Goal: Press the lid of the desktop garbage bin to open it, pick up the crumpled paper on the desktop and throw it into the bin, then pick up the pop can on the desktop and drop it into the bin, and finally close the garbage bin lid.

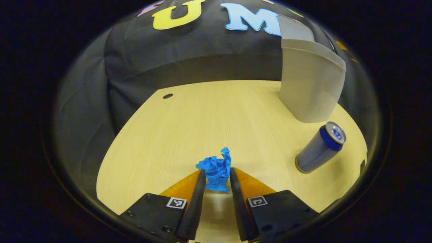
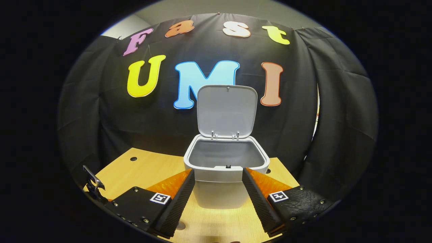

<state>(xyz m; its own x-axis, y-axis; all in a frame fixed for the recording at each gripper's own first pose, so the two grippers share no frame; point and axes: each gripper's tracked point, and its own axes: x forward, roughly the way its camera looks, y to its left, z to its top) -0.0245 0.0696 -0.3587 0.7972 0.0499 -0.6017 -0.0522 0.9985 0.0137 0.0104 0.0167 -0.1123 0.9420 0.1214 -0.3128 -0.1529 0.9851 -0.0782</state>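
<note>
On the wood surface [image 1: 162,135], blue crumpled paper [image 1: 216,170] squeezed btwn both fingers of the left hand-held gripper [image 1: 217,177], narrow, pressing it from each side. Pop can [image 1: 320,147] off to the right, standing apart from the paper, near the gray bin [image 1: 308,87]. In right gripper view, bin [image 2: 222,182] straight ahead w/ lid [image 2: 226,111] up, inside showing. Right hand-held gripper [image 2: 218,179] spread wide, holding nothing, a finger at each side of the bin front.

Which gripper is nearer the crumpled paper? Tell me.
Left. The left gripper has the crumpled paper between its fingertips. The right gripper hangs open in front of the open bin, away from the paper.
</note>
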